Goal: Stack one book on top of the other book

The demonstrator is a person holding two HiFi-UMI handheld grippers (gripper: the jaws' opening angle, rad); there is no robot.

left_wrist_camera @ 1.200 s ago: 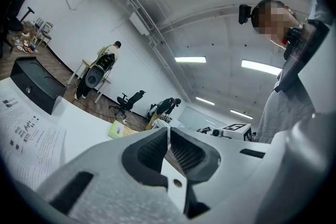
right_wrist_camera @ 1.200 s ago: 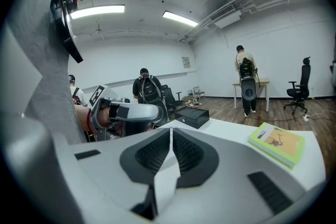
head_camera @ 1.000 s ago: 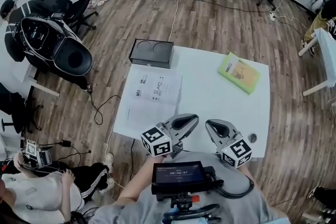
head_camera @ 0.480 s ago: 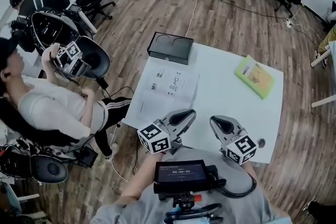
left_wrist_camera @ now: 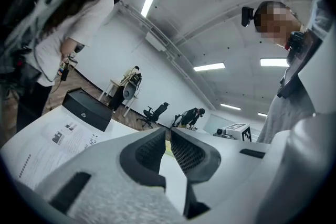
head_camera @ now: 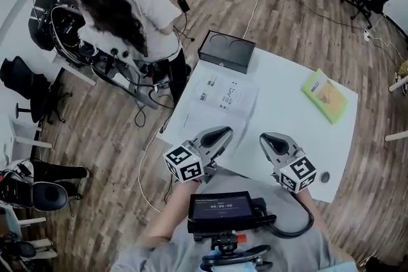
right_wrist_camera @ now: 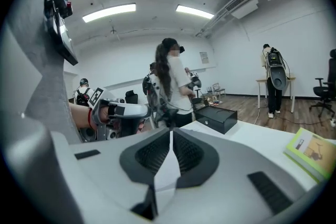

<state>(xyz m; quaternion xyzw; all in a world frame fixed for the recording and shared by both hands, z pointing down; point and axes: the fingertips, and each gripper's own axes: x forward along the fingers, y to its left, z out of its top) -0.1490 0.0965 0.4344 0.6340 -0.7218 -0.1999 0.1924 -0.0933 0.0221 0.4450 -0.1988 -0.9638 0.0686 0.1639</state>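
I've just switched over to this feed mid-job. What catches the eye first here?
The white table holds two books far apart: a green book near its far right edge and a white book on its left side, beside a black box at the far corner. The left tongs and the right tongs hover shut and empty over the near edge. A person with long hair stands just off the table's left.
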